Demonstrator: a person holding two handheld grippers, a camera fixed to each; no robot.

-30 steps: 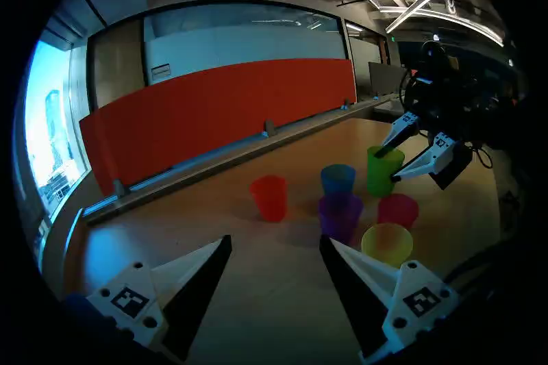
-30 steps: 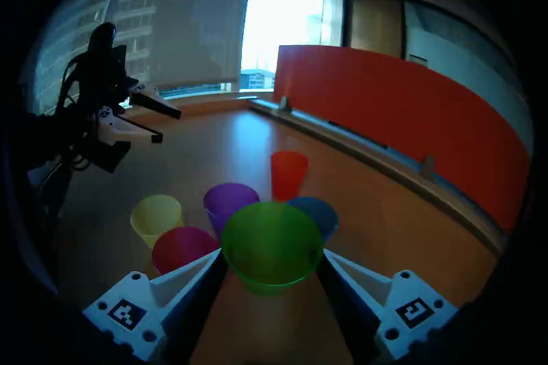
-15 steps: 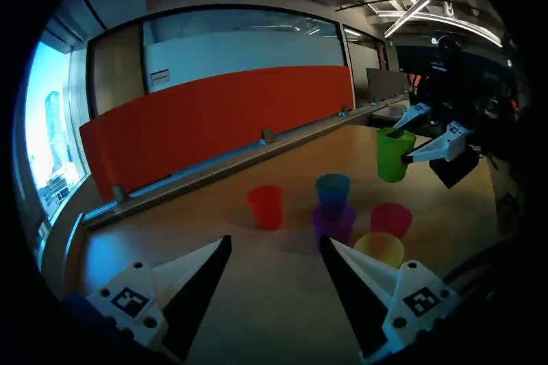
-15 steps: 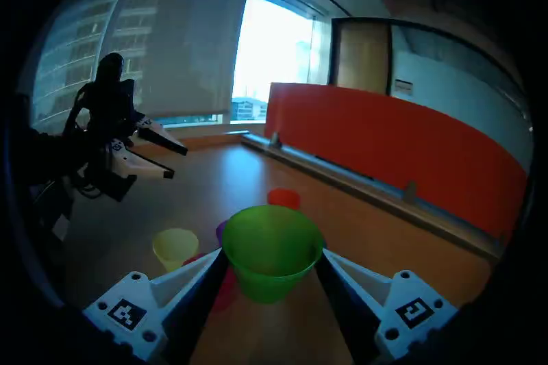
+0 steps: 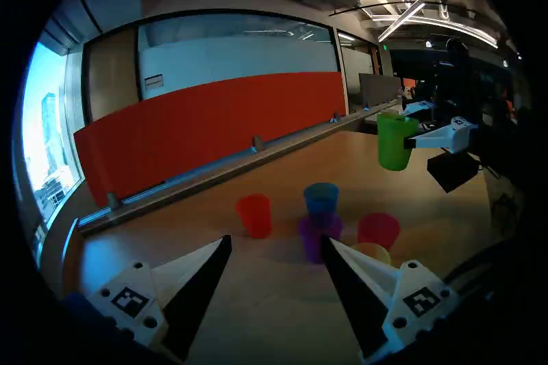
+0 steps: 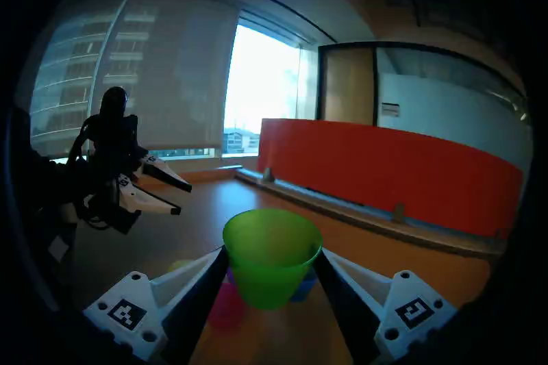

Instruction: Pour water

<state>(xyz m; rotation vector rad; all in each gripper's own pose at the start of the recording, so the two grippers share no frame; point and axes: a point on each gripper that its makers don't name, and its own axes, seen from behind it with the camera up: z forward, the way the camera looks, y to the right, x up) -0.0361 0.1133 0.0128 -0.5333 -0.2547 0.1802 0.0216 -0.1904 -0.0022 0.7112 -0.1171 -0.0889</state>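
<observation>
My right gripper [image 6: 272, 252] is shut on a green cup [image 6: 272, 279] and holds it upright in the air above the wooden table [image 6: 383, 262]. In the left gripper view the same green cup [image 5: 394, 142] hangs at the far right in the right gripper [image 5: 408, 127], well above the other cups. My left gripper [image 5: 274, 240] is open with nothing between its fingers, low over the table in front of a red cup [image 5: 254, 215], a blue cup [image 5: 321, 197] and a purple cup [image 5: 315, 236]. The left gripper [image 6: 183, 200] also appears at the left of the right gripper view, open.
A pink cup [image 5: 379, 229] and a yellow cup [image 5: 370, 250], partly behind my left gripper's finger, stand near the purple one. A long red partition [image 5: 205, 125] runs along the table's far edge. A bright window [image 6: 264, 101] lies beyond.
The right gripper has lifted the green cup from among the other cups high into the air. The left gripper has stayed open, nearly still.
</observation>
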